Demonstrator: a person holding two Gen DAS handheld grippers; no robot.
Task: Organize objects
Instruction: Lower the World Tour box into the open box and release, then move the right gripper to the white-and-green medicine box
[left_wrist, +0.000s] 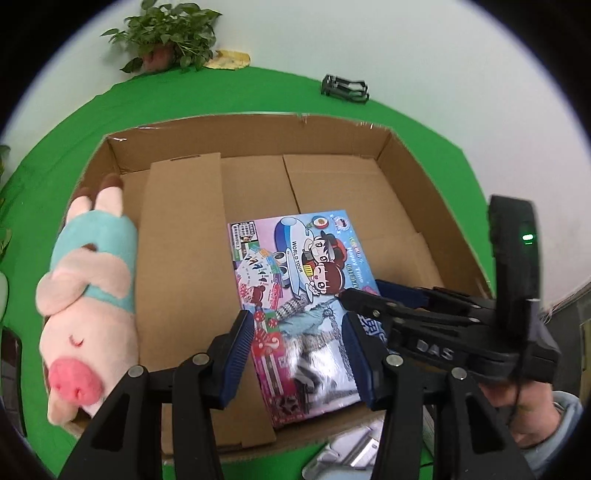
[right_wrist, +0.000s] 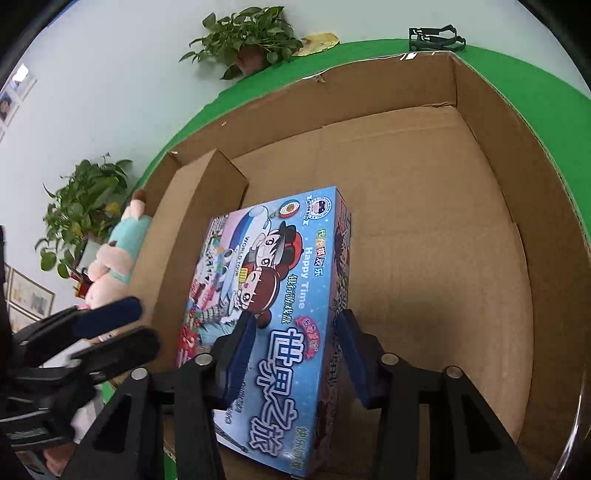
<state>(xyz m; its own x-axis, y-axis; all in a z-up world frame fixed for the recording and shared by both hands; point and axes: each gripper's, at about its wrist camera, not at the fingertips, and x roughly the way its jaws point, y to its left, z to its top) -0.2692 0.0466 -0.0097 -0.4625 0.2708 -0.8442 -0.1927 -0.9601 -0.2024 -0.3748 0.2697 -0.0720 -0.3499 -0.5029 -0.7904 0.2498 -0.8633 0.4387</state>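
Note:
A colourful board game box lies tilted inside a large open cardboard box. My right gripper has its blue-padded fingers closed on the game box's near end; it also shows in the left wrist view. My left gripper is open and empty above the game box's near left part; it shows in the right wrist view. A pink plush pig in a teal shirt lies over the cardboard box's left wall.
The cardboard box stands on a green table. Potted plants stand at the back. A black clip frame lies beyond the box. A white packaged item lies in front of it.

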